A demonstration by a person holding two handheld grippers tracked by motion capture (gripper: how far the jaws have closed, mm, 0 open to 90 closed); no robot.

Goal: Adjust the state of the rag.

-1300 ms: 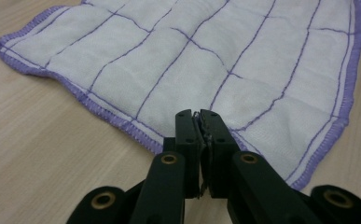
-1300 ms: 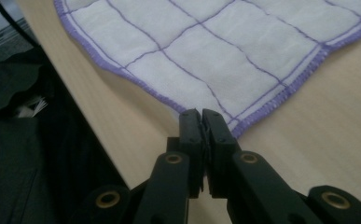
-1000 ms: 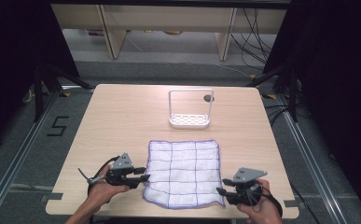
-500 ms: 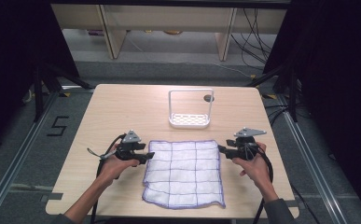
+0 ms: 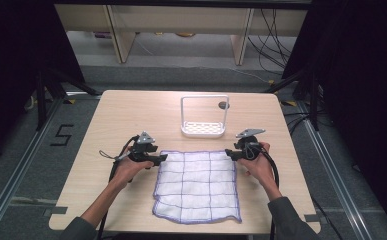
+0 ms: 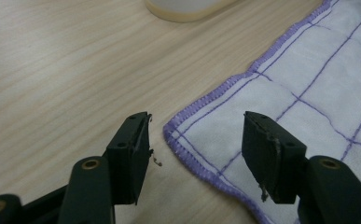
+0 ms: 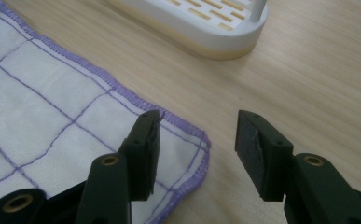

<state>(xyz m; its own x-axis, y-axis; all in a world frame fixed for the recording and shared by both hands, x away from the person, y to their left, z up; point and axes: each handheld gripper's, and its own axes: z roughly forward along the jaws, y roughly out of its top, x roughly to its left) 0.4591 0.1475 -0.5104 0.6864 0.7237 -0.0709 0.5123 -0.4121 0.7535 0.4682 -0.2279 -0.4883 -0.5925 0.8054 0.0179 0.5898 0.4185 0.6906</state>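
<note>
Since the cloth (image 5: 197, 184) lies flat on the bench (image 5: 121, 115) and is probably thin and limp, grip its far corners, which the open left gripper (image 6: 196, 154) and open right gripper (image 7: 197, 151) each straddle.

Bare light wooden tabletop (image 5: 121, 115) lies open left and right of the white plastic slotted rack with its upright frame (image 5: 204, 116), the lone obstacle. A white purple-gridded cloth (image 5: 197, 184) lies flat before it, seemingly just apart.
</note>
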